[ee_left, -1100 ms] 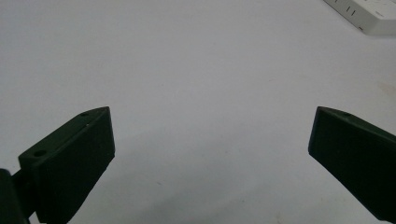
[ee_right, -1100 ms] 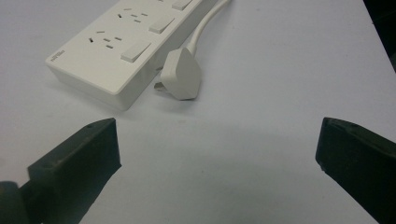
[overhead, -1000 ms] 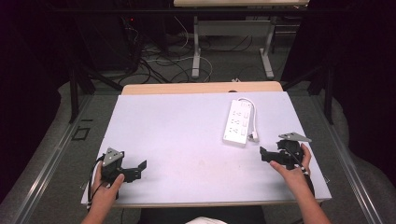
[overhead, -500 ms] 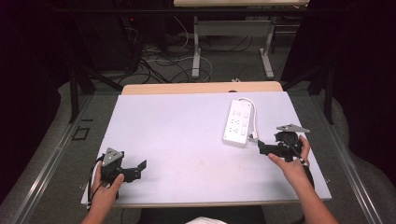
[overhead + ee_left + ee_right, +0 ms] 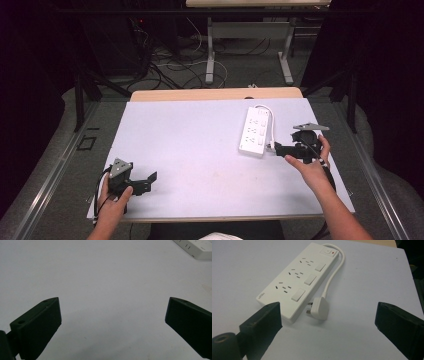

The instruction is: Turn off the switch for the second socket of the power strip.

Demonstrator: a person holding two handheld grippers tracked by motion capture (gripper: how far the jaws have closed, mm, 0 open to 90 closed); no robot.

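Power strip [image 5: 255, 131] lies flat on the surface [image 5: 190, 135], where the right claw [image 5: 278, 148], jaws wide, has drawn in beside its plug [image 5: 319, 308], while the left claw [image 5: 149, 180] rests wide far off.

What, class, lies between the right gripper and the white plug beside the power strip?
Nothing visible does. The right gripper is open, and bare table runs from its fingers to the plug, which lies beside the power strip on its own cable.
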